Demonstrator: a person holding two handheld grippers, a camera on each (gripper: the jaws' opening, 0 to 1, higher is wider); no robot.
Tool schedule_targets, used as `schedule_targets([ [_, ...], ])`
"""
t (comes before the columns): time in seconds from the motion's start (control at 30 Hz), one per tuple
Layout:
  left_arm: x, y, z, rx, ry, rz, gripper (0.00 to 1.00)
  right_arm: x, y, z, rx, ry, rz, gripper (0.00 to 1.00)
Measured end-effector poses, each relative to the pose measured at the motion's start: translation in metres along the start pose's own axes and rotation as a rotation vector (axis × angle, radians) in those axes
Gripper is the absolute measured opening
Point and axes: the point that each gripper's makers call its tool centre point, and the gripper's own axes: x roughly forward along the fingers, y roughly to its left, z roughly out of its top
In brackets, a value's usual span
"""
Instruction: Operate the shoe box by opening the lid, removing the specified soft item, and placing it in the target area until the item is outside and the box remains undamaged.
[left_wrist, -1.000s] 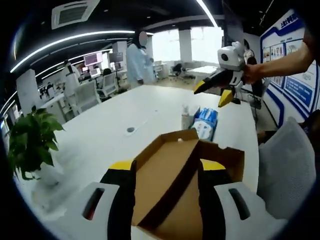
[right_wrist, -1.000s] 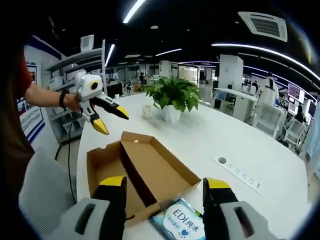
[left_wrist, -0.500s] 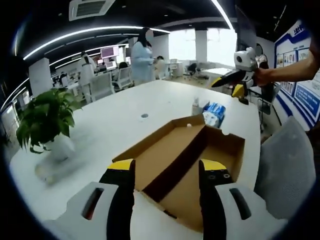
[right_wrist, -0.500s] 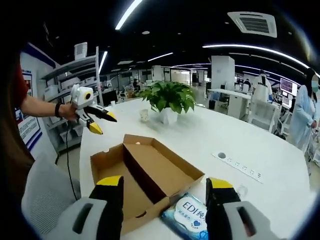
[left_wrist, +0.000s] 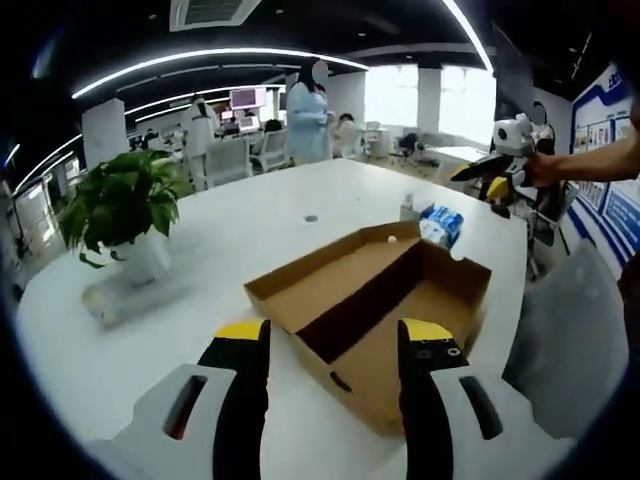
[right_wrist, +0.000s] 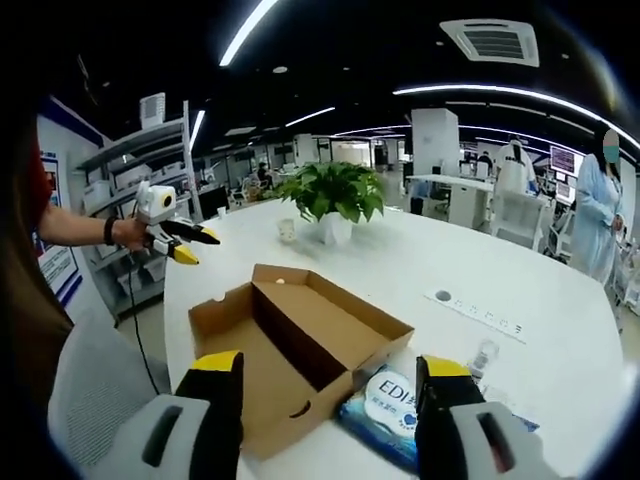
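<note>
An open brown cardboard shoe box (left_wrist: 375, 300) (right_wrist: 290, 350) lies on the white table, its lid folded back flat beside the base. A blue and white pack of wet wipes (left_wrist: 440, 225) (right_wrist: 385, 405) lies on the table just outside the box. My left gripper (left_wrist: 328, 345) is open above the box's near edge, holding nothing. Seen from the right gripper view, it is raised off to the left (right_wrist: 180, 245). My right gripper (right_wrist: 330, 375) is open above the box and the pack. It also appears in the left gripper view at the far right (left_wrist: 490, 175), held up by a person's hand.
A potted green plant (left_wrist: 125, 215) (right_wrist: 335, 200) stands on the white table (left_wrist: 230, 240). A small clear cup (right_wrist: 287, 231) sits beside it. A power strip (right_wrist: 480, 310) lies on the table. A grey chair back (left_wrist: 570, 330) stands close by. People stand at desks behind.
Both views have pulled back from the box, which now looks smaller and farther. The box and the wipes pack have kept their places on the table.
</note>
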Motion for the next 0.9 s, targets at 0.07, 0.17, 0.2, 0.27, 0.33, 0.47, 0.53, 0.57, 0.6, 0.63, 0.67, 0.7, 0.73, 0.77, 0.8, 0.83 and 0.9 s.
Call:
schedule_targets([
  [0.07, -0.005, -0.003, -0.006, -0.020, 0.002, -0.002, 0.52, -0.002, 0.003, -0.005, 0.014, 0.000, -0.002, 0.69],
  [0.17, -0.010, -0.005, -0.014, -0.036, 0.004, 0.012, 0.52, -0.004, 0.008, -0.012, 0.029, -0.001, -0.003, 0.70],
  [0.2, -0.012, -0.006, -0.015, -0.040, 0.003, 0.015, 0.52, -0.004, 0.009, -0.013, 0.030, -0.001, -0.003, 0.70],
  [0.27, -0.015, -0.010, -0.020, -0.042, 0.007, 0.015, 0.52, -0.005, 0.012, -0.018, 0.033, 0.004, -0.005, 0.70],
  [0.33, -0.019, -0.014, -0.026, -0.040, 0.019, 0.017, 0.53, -0.007, 0.016, -0.023, 0.040, 0.007, -0.004, 0.70],
  [0.47, -0.025, -0.015, -0.036, -0.065, 0.022, 0.026, 0.53, -0.011, 0.024, -0.034, 0.044, 0.018, -0.006, 0.71],
  [0.53, -0.027, -0.018, -0.040, -0.072, 0.024, 0.025, 0.53, -0.012, 0.029, -0.039, 0.052, 0.017, -0.005, 0.71],
  [0.57, -0.027, -0.018, -0.042, -0.072, 0.027, 0.025, 0.53, -0.013, 0.030, -0.041, 0.055, 0.018, -0.005, 0.71],
  [0.6, -0.028, -0.019, -0.046, -0.071, 0.034, 0.026, 0.53, -0.014, 0.032, -0.044, 0.059, 0.020, -0.006, 0.71],
  [0.63, -0.028, -0.020, -0.048, -0.073, 0.036, 0.025, 0.53, -0.014, 0.033, -0.046, 0.063, 0.019, -0.007, 0.71],
  [0.67, -0.028, -0.021, -0.050, -0.076, 0.037, 0.025, 0.53, -0.014, 0.033, -0.047, 0.069, 0.017, -0.008, 0.71],
  [0.7, -0.029, -0.022, -0.052, -0.079, 0.037, 0.024, 0.53, -0.014, 0.035, -0.050, 0.072, 0.016, -0.007, 0.71],
  [0.73, -0.029, -0.022, -0.053, -0.081, 0.039, 0.024, 0.53, -0.015, 0.037, -0.051, 0.073, 0.017, -0.008, 0.71],
  [0.77, -0.028, -0.022, -0.054, -0.084, 0.040, 0.024, 0.53, -0.015, 0.039, -0.053, 0.073, 0.019, -0.008, 0.71],
  [0.8, -0.028, -0.022, -0.055, -0.084, 0.041, 0.024, 0.53, -0.014, 0.038, -0.055, 0.073, 0.020, -0.007, 0.71],
  [0.83, -0.028, -0.022, -0.055, -0.086, 0.041, 0.024, 0.53, -0.014, 0.039, -0.056, 0.073, 0.021, -0.007, 0.72],
  [0.9, -0.028, -0.023, -0.055, -0.087, 0.041, 0.024, 0.53, -0.015, 0.041, -0.060, 0.070, 0.024, -0.008, 0.72],
])
